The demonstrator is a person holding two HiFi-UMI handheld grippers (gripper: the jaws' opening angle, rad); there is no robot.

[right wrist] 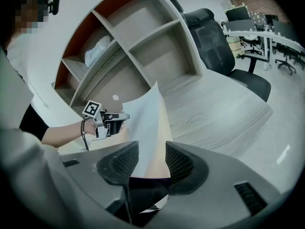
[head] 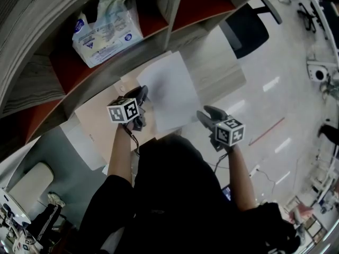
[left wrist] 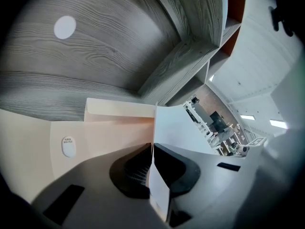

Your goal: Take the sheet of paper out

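A white sheet of paper (head: pixel 168 91) is held in the air over a beige folder (head: pixel 98 121) that lies on the grey wood tabletop. My left gripper (head: pixel 143 92) is shut on the sheet's left edge. In the left gripper view the paper (left wrist: pixel 183 128) runs edge-on between the closed pads (left wrist: pixel 136 168), with the folder (left wrist: pixel 109 132) beyond. My right gripper (head: pixel 204 112) stands open at the sheet's lower right corner. In the right gripper view the sheet (right wrist: pixel 145 120) hangs between the spread jaws, untouched by either pad, and the left gripper (right wrist: pixel 108 123) shows behind it.
A grey wood shelf unit (head: pixel 175 4) with red-brown back panels rises behind the table, with a plastic-wrapped white package (head: pixel 106 28) in one bay. A black office chair (head: pixel 249 28) stands at the right. The folder carries a small oval label (left wrist: pixel 68 146).
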